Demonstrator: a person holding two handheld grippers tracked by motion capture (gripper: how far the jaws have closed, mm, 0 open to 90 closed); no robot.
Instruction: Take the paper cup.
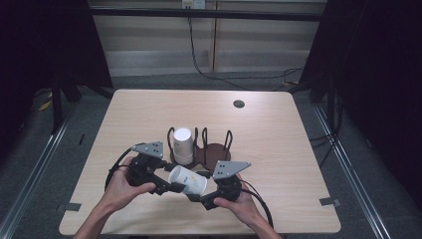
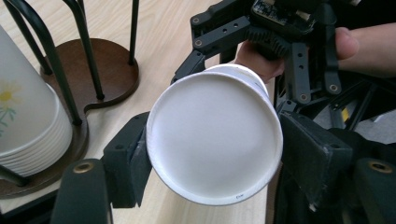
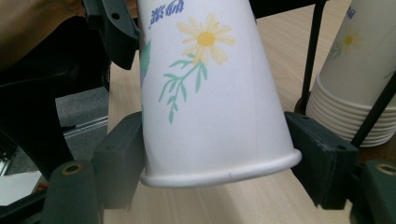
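A white paper cup with a daisy print [image 1: 188, 180] [image 3: 210, 93] lies on its side in the air above the table's front, between my two grippers. My right gripper [image 1: 200, 193] [image 3: 215, 163] is shut on it at the rim end, with a pad against each side just above the rolled lip. My left gripper [image 1: 169, 183] [image 2: 212, 154] is at the other end. The cup's round white base [image 2: 215, 135] faces its camera, and its jaws stand open close on either side of that base. A hand holds each gripper.
Just behind the grippers stands a dark wooden cup holder [image 1: 214, 153] [image 2: 107, 70] with black wire posts. A stack of upside-down daisy cups [image 1: 182, 144] [image 2: 23, 126] [image 3: 355, 70] sits in its left bay. A small black round cap [image 1: 239, 104] lies at the far right of the table.
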